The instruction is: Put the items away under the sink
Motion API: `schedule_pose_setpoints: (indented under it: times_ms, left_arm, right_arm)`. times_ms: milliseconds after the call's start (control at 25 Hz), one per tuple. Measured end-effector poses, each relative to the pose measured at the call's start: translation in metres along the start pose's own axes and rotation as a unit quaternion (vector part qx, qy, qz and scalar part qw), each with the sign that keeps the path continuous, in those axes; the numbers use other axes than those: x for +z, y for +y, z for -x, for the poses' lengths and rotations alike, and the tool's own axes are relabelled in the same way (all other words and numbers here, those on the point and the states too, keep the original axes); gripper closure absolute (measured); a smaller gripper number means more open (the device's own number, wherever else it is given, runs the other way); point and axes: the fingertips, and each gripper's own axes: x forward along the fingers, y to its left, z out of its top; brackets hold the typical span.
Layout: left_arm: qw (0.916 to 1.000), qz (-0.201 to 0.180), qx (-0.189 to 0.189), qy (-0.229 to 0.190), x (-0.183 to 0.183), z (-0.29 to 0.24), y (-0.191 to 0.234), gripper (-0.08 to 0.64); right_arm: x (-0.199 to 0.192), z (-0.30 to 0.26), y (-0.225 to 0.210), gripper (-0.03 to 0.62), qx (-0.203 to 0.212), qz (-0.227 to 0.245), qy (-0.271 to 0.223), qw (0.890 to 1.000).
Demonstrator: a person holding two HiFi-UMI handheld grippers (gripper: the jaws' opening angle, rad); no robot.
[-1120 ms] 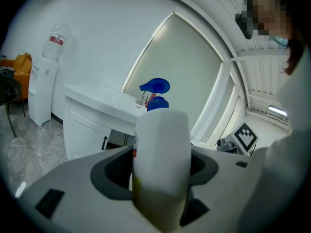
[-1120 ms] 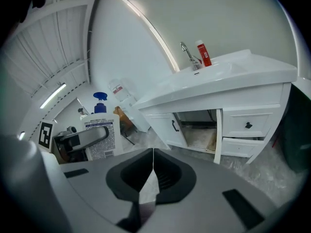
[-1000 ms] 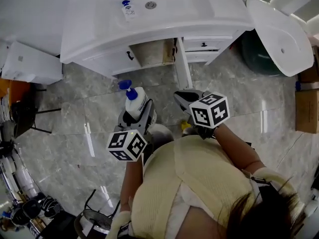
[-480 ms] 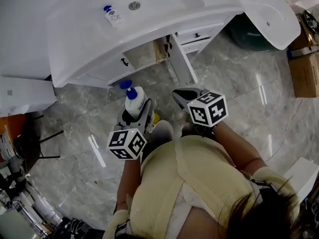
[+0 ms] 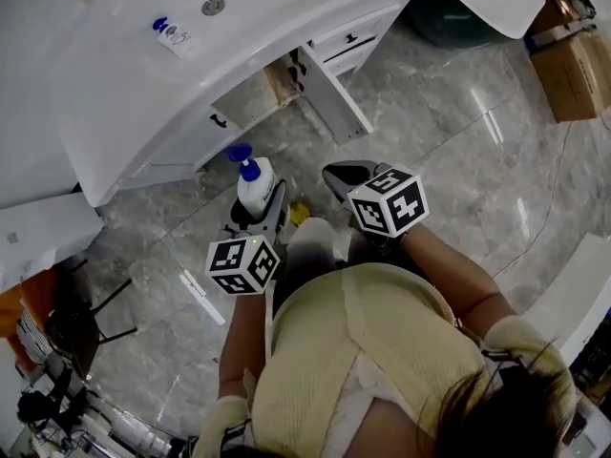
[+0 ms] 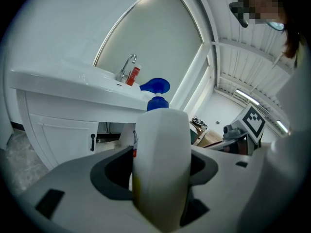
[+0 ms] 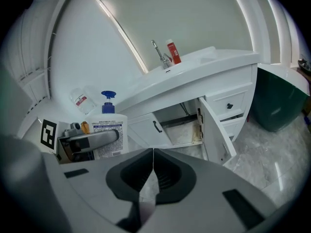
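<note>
A white pump bottle (image 5: 256, 187) with a blue pump head stands upright in my left gripper (image 5: 260, 205), which is shut on it. In the left gripper view the bottle (image 6: 163, 149) fills the space between the jaws. My right gripper (image 5: 340, 175) hovers beside it, shut, with nothing between its pads (image 7: 152, 166). Ahead is the white sink cabinet, and its door (image 5: 334, 93) hangs open onto an opening (image 5: 256, 98) under the sink. The right gripper view shows the same opening (image 7: 182, 125) and the held bottle (image 7: 109, 130) at the left.
A second small bottle (image 5: 172, 34) lies on the sink top. A faucet (image 7: 160, 55) and a red tube (image 7: 171, 51) are at the basin's back. Drawers (image 5: 348, 41) sit right of the open door. A dark green bin (image 7: 279, 103) and a cardboard box (image 5: 573, 70) stand at the right.
The head view has swung, so the sink cabinet now lies further up and left in the frame. Both grippers keep their places, and the left one still holds the bottle.
</note>
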Motion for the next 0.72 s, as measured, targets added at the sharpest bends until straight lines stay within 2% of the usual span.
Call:
schedule_pose_setpoints:
  times_ms: [240,440,560,720]
  left_arm:
    - [0.9997,-0.019,-0.011,0.010,-0.012,-0.019,0.015,0.255]
    - [0.9994,-0.009,-0.021,0.025,-0.028,-0.037,0.031,0.255]
    - [0.9994,-0.007,-0.018,0.030,-0.040,-0.050,0.040,0.255]
    - [0.9988,-0.025,-0.009,0.042,-0.055,-0.068,0.049,0.255]
  right_arm:
    - [-0.011,-0.015,-0.005,0.566,-0.013,-0.028,-0.003,1.000]
    - [-0.028,-0.033,-0.012,0.566,-0.020,-0.050,0.004,0.999]
    - [-0.034,-0.046,-0.019,0.566,-0.018,-0.053,0.009,0.998]
    - [-0.035,-0.065,-0.032,0.566,-0.013,-0.046,0.012,0.999]
